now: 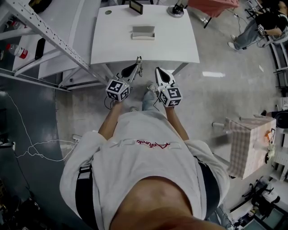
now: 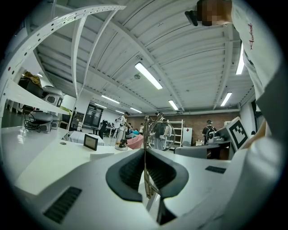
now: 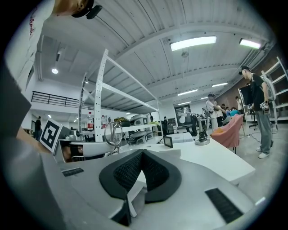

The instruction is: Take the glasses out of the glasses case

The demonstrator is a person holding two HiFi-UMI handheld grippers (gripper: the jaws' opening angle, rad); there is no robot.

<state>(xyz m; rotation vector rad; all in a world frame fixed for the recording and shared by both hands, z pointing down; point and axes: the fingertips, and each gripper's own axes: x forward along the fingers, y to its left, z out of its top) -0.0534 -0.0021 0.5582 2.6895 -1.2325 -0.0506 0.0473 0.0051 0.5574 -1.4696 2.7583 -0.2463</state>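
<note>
My left gripper is shut on a pair of thin metal-framed glasses, held in the air just short of the white table's near edge. In the left gripper view the frame runs upright between the pads and a round lens sticks out past the tips. The pale grey glasses case lies on the middle of the table. My right gripper hangs beside the left, shut with nothing in it. From the right gripper view, the glasses show to the left.
A small dark framed display and a round-based object stand at the table's far edge. A slanted white metal rack beam runs along the left. A checked-cloth table stands at the right, and a person sits at the far right.
</note>
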